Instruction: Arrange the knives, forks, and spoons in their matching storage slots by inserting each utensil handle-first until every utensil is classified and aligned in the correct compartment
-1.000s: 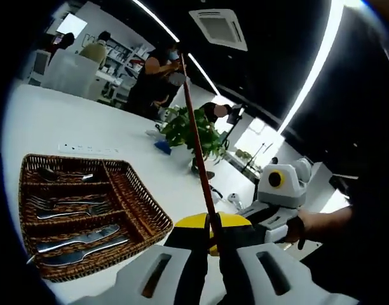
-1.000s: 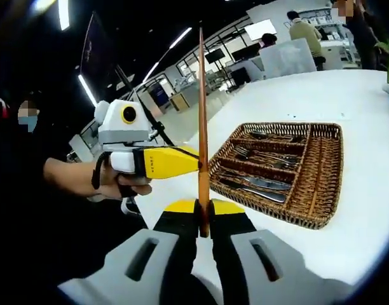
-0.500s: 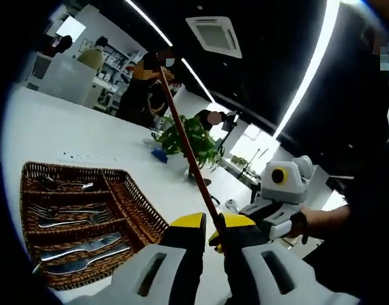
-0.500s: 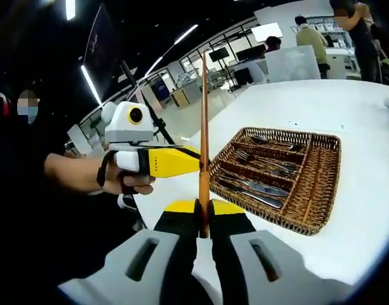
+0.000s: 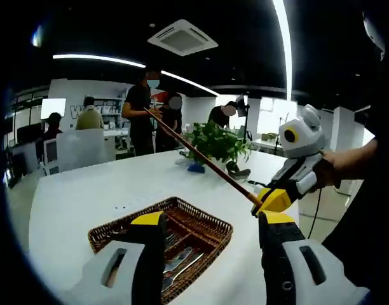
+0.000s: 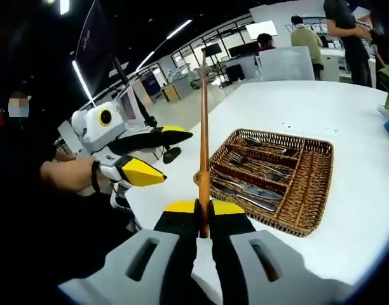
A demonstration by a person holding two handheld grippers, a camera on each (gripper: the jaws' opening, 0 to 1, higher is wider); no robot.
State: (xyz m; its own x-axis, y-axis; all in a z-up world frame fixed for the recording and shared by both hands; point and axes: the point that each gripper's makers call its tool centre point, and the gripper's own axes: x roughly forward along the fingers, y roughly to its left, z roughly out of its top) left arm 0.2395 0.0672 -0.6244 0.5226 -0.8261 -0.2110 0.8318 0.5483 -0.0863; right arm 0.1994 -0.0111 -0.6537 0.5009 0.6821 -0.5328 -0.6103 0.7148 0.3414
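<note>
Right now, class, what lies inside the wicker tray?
The wicker tray holds spoons, forks and knives in separate slots; its long side slot's floor is hidden by the wall.

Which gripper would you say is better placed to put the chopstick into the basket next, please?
The right gripper: its jaws are shut on the chopstick, with the wicker basket just ahead. The left gripper has open, empty jaws.

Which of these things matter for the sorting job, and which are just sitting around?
For the job:
wicker tray
forks
knives
right gripper, shut on a brown stick
left gripper, open

Just lying about:
potted plant
blue item by the plant
</note>
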